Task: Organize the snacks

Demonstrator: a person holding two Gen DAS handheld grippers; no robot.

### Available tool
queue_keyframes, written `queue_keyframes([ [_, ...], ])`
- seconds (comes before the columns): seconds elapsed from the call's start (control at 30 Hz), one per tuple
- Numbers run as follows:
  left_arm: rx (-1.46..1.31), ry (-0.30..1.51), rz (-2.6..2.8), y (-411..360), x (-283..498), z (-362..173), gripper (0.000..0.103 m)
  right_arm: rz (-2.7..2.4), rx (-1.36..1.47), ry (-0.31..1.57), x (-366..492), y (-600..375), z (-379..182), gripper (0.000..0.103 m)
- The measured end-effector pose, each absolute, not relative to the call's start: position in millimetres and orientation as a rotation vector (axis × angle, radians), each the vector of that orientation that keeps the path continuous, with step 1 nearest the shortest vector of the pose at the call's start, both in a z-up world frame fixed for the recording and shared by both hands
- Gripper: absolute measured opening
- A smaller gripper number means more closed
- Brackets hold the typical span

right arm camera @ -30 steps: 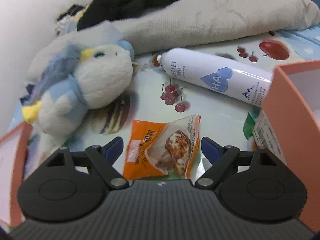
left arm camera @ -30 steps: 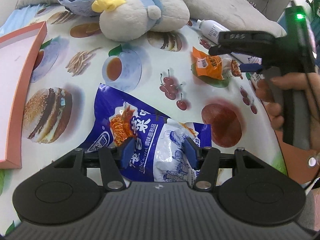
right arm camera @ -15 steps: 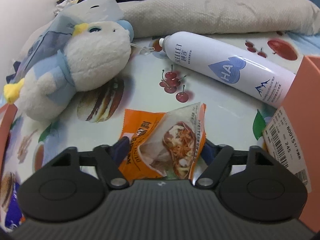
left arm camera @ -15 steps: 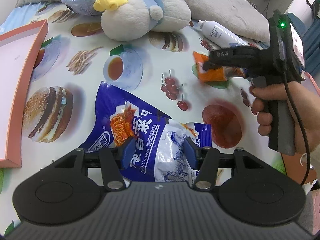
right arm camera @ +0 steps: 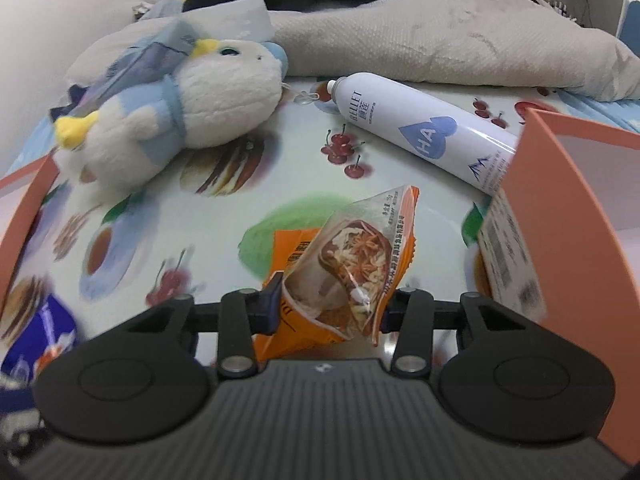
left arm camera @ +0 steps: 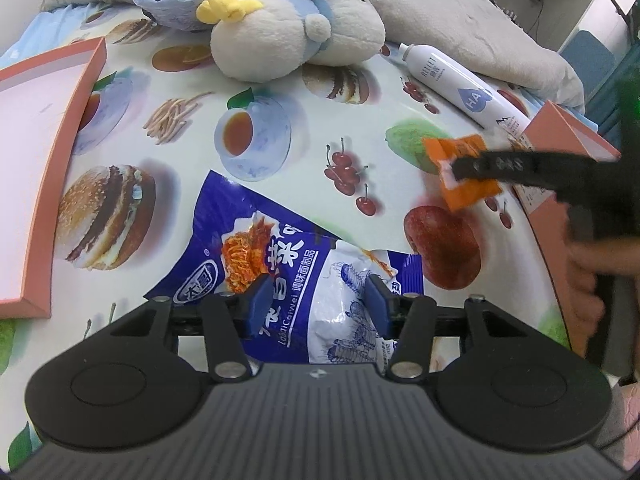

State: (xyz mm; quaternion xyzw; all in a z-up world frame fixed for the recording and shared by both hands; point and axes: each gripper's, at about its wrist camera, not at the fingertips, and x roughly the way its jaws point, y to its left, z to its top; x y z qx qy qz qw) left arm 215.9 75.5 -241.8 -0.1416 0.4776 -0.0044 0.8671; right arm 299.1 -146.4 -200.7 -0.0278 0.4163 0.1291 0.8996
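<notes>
Bright even light, fisheye bending, motion blur

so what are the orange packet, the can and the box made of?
Orange packet: glossy plastic film, part clear, creased. Can: likely metal, smooth white coat with a sheen. Box: matte card by the look, thin straight walls.

The blue snack bag (left arm camera: 304,280) is glossy crinkled plastic film. The orange snack packet (right arm camera: 344,276) is shiny film too, with a clear window. The printed cloth (left arm camera: 312,120) under them looks smooth and slightly glossy, like oilcloth. The plush toy (left arm camera: 296,36) is fuzzy, nubbly fabric. The white spray can (right arm camera: 432,140) has a smooth satin finish. The pink box (right arm camera: 560,208) and pink lid (left arm camera: 48,120) look like matt cardboard, the box bearing a paper label. The grey pillow (right arm camera: 440,44) is rough woven cloth. Each tool, left (left arm camera: 316,304) and right (right arm camera: 326,308), is matt black ribbed plastic with shiny metal pins.
</notes>
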Motion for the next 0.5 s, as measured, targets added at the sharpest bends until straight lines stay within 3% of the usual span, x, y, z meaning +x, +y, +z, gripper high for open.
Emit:
queue_keyframes([
  [0.1,-0.293,0.998,-0.011,72.4,210.2,-238.7,0.050,0.266,-0.057,0.854,277.5,-151.7,-194.2,0.045],
  [0.17,-0.290,1.002,-0.011,70.2,206.5,-236.9,0.031,0.279,-0.058,0.852,261.7,-155.5,-189.9,0.045],
  [0.5,-0.446,0.970,-0.020,89.0,177.1,-232.3,0.033,0.318,-0.062,0.869,201.9,-166.6,-188.4,0.045],
])
